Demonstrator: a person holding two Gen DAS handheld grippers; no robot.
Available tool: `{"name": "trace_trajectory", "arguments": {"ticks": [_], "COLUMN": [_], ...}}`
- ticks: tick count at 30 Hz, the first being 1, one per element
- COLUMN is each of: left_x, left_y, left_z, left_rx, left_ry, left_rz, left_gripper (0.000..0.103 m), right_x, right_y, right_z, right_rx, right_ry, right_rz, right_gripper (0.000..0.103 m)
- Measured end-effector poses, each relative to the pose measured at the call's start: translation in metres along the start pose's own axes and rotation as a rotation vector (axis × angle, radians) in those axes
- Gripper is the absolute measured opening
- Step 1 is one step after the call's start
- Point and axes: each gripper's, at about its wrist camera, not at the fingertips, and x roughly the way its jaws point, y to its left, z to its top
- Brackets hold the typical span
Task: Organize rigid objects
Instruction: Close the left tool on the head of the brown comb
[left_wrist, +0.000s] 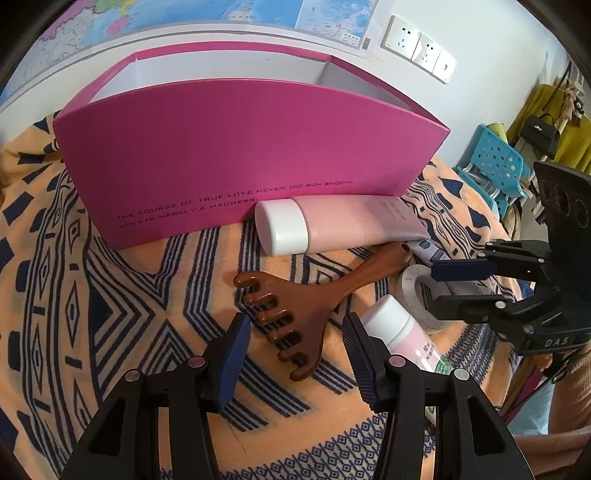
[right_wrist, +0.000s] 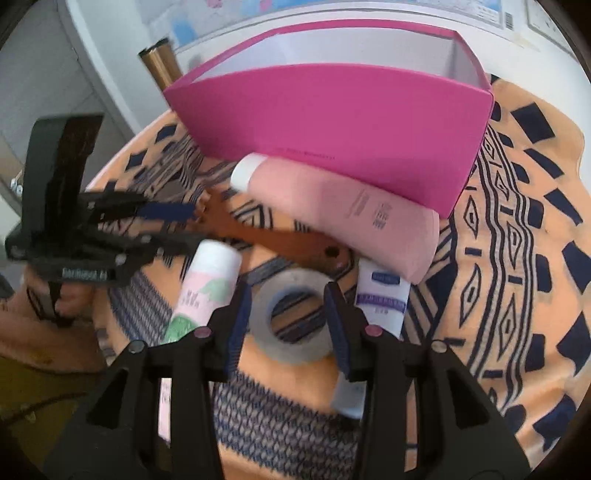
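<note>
The left gripper (left_wrist: 295, 332) is held part open astride the comb (left_wrist: 295, 314), its pads clear of it. The right gripper (right_wrist: 288, 321) is parted around the tape roll (right_wrist: 295, 317), nothing visibly pressed. Both items lie on the cloth (left_wrist: 110, 314) before the pink box (left_wrist: 240, 147).

Pink box (left_wrist: 236, 147) "THE COURSE OF TRUE LOVE NEVER DID RUN SMOOTH", right hand-held gripper (left_wrist: 439, 284) "DAS"
</note>
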Motion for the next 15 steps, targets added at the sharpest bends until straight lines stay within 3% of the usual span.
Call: {"name": "trace_trajectory", "arguments": {"ticks": [6, 11, 15], "left_x": [0.001, 0.0, 0.001], "left_y": [0.0, -0.001, -0.001], "left_z": [0.001, 0.0, 0.0], "left_rx": [0.002, 0.002, 0.002], "left_ry": [0.0, 0.0, -0.001], "left_rz": [0.003, 0.003, 0.001], "left_gripper": [0.053, 0.053, 0.053], "right_x": [-0.007, 0.011, 0.006], "right_y": [-0.016, -0.011, -0.006], "right_z": [0.005, 0.009, 0.003], "right_rx": [0.07, 0.033, 0.01], "right_ry": [-0.055, 0.0, 0.03], "right_rz": [0.01, -0.01, 0.026], "right_gripper": [0.043, 0.046, 0.047]}}
